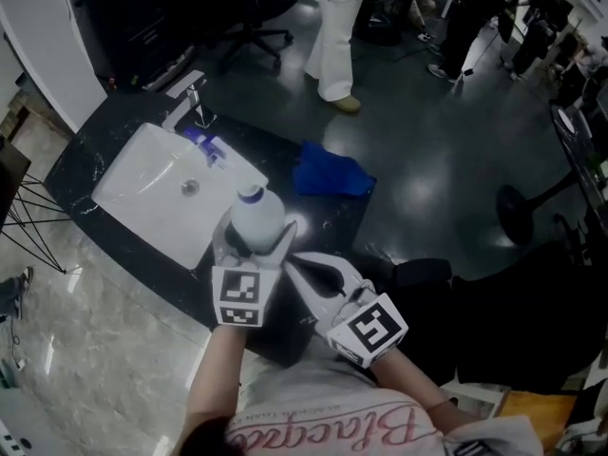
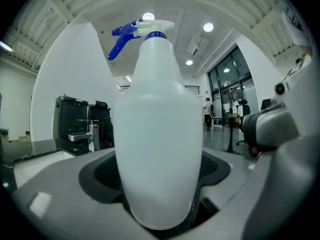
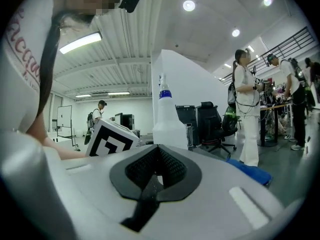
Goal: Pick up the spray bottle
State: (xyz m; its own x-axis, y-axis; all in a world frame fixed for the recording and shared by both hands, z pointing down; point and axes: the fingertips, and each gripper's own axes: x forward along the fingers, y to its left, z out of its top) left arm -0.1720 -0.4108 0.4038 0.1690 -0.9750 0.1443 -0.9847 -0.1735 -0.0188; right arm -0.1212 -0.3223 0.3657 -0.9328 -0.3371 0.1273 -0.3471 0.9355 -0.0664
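One spray bottle (image 1: 256, 215) with a single blue trigger head (image 2: 125, 34). Two grippers, the left gripper (image 1: 256, 233) and the right gripper (image 1: 294, 262), and two marker cubes (image 1: 237, 295) (image 1: 369, 329), one apiece. Also one dark counter (image 1: 104, 131), one white sink (image 1: 142, 174), one faucet (image 1: 195, 98) and one blue cloth (image 1: 330, 172); farther off in the head view, two standing people, one in white trousers (image 1: 334, 36), one in dark trousers (image 1: 465, 17).

Spray bottle (image 1: 256, 217) in left gripper (image 1: 253, 245) — sink (image 1: 142, 174) beyond, leftward (cloth (image 1: 328, 171) rightward).
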